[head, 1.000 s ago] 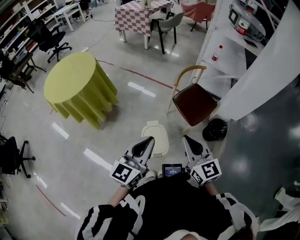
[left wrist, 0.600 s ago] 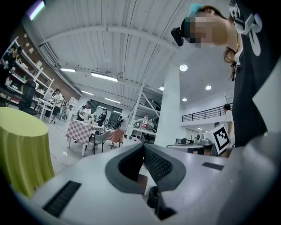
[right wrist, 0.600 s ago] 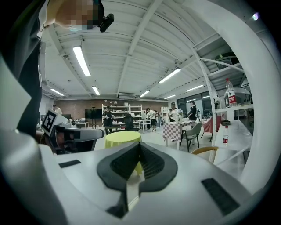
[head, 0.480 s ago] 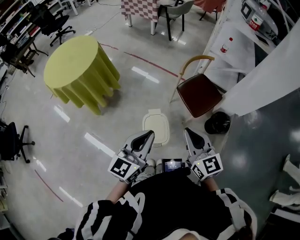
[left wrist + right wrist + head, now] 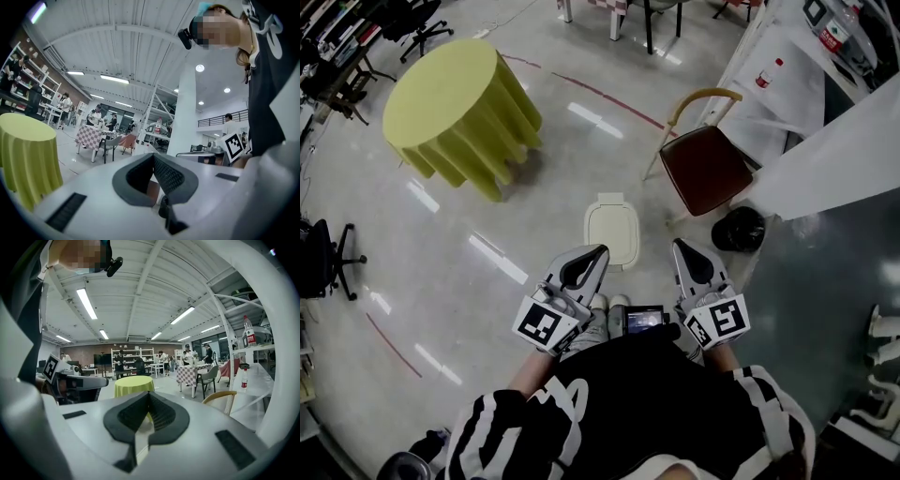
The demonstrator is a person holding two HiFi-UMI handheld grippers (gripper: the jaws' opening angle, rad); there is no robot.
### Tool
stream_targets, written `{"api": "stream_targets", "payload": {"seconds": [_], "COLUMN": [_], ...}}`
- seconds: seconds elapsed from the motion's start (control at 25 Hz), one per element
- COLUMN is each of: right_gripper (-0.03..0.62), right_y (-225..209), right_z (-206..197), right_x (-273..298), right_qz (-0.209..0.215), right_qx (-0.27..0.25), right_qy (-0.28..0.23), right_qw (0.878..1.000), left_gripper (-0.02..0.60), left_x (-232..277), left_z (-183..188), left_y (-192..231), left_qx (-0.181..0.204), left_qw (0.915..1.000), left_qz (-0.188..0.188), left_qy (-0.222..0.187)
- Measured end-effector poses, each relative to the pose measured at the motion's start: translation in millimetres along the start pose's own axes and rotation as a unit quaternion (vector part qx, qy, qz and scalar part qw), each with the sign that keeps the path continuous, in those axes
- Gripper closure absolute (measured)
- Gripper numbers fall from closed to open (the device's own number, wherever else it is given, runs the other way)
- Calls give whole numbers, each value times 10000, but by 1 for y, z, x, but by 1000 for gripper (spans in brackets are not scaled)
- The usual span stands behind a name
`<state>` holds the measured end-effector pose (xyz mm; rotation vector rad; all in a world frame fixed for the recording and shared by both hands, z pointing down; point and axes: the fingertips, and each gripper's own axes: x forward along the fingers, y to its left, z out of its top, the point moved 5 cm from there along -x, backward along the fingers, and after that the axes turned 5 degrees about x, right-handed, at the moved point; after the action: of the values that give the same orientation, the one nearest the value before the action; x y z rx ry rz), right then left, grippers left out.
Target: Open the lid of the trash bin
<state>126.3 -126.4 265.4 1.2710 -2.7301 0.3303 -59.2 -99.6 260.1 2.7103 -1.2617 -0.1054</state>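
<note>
The trash bin (image 5: pixel 611 232) is a small cream bin on the floor, seen from above in the head view with its lid down. My left gripper (image 5: pixel 600 250) is held just short of the bin's near edge, pointing at it, jaws shut with nothing in them. My right gripper (image 5: pixel 677 245) hangs to the right of the bin, over bare floor, also shut and empty. In the left gripper view the left gripper (image 5: pixel 153 157) shows its pads closed together. The right gripper (image 5: pixel 149 393) looks the same in its own view. The bin does not show in either gripper view.
A chair with a brown seat (image 5: pixel 705 169) stands just beyond the bin to the right, with a black bag (image 5: pixel 738 229) beside it. A round table under a yellow-green cloth (image 5: pixel 450 103) is far left. White-draped shelving (image 5: pixel 825 159) runs along the right. A small device (image 5: pixel 643 320) sits at my chest.
The view has advanced across the floor: the bin, chair and yellow table have all slid nearer to me. Both grippers stay shut, now closer to the bin.
</note>
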Motion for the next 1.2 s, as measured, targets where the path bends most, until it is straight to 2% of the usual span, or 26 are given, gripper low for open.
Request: {"api": "stream_targets", "payload": {"seconds": [0.2,0.72,1.2], "right_gripper": [589,589,589], "right_y": [-7,-16,-24], "right_z": [-7,-28,-58], "right_x": [8,19,40], "right_qz": [75,220,291], "right_qx": [-13,71,188], "right_qy": [71,289,597], "right_qw": [9999,9993,9976], "left_gripper": [574,574,574], "left_x": [4,6,11], "left_z": [-10,-36,-65], "left_y": [8,11,26], "left_qx": [95,-208,-304], "left_qw": [9998,9990,9978], "left_qz": [141,297,360], "left_qy": [-72,246,462]}}
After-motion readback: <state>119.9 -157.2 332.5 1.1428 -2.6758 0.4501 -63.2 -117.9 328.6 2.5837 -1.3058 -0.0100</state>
